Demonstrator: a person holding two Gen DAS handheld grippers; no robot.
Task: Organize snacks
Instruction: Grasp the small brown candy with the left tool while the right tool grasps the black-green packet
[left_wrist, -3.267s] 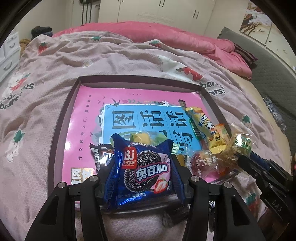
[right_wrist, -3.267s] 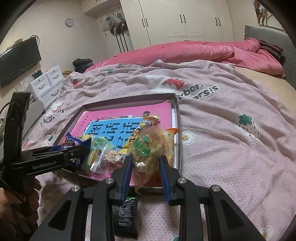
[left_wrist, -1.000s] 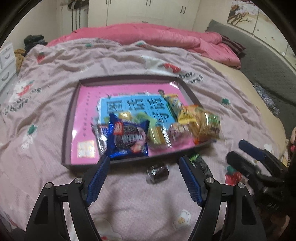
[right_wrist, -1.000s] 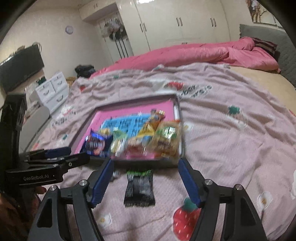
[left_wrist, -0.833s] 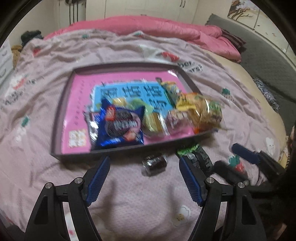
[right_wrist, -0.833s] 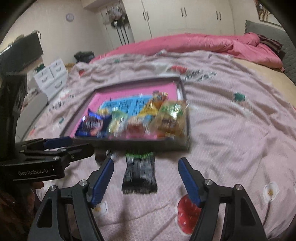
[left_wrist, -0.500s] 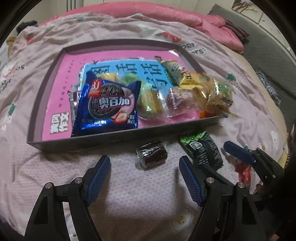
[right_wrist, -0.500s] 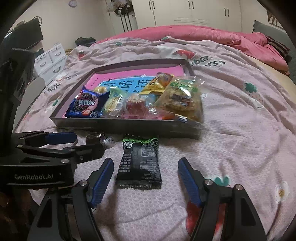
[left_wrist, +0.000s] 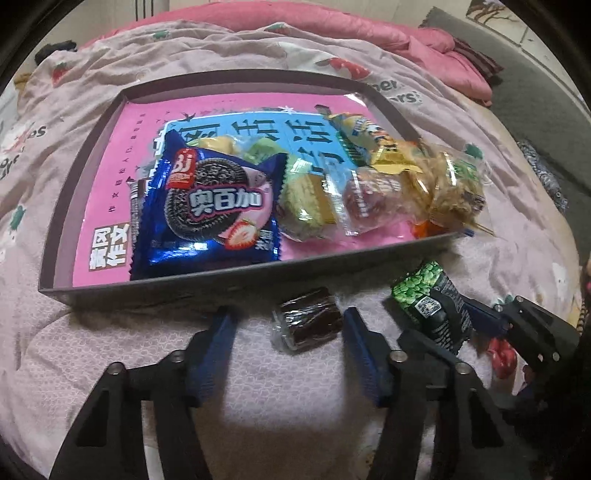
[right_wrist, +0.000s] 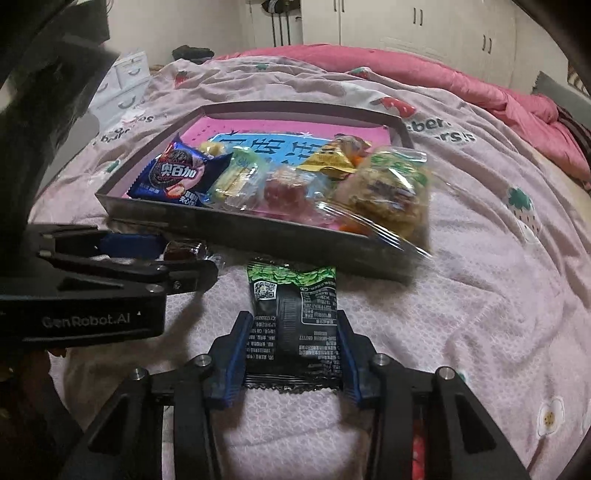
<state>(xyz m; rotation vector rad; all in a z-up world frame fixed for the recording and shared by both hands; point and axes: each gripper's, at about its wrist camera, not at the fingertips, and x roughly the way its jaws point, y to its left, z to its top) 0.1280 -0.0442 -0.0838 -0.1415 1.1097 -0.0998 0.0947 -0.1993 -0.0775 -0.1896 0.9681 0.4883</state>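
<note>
While both grippers point down at the bedspread (left_wrist: 110, 332) before the tray (left_wrist: 258, 273), the left gripper (left_wrist: 288, 325) is closing around a brown candy (left_wrist: 308, 323), pads apart from it; the right gripper (right_wrist: 293, 332) is closing, pinching a black packet (right_wrist: 295, 317).

snack tray (left_wrist: 177, 291), brown candy (left_wrist: 308, 324) beside it

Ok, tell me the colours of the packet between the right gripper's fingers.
Black packet with a green pea-patterned top edge and white print; clearest in the right wrist view.
</note>
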